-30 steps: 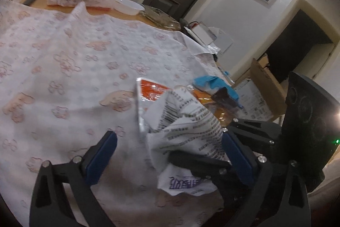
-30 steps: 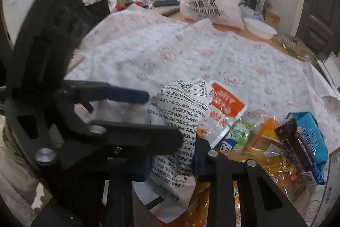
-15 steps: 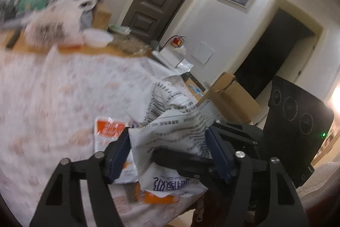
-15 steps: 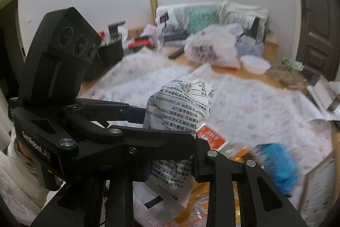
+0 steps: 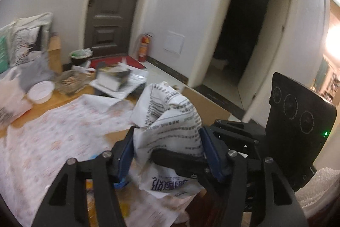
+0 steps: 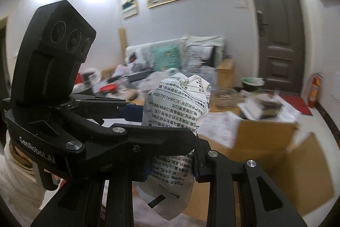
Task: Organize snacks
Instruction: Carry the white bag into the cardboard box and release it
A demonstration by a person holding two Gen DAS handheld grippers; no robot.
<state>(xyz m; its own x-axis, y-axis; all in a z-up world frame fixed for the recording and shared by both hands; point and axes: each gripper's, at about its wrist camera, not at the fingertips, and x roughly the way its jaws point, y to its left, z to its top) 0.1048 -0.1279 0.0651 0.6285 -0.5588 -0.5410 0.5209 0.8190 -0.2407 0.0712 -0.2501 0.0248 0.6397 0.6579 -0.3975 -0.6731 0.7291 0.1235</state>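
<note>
A crumpled white snack bag printed with black text (image 5: 170, 127) hangs in the air above the near edge of a table under a floral white cloth (image 5: 53, 131). The left gripper (image 5: 167, 150) is closing, its blue pads against the bag's sides, while the right gripper (image 6: 172, 165) pinches it tightly. An open brown cardboard box (image 6: 265, 142) sits beyond, to the right.
</note>
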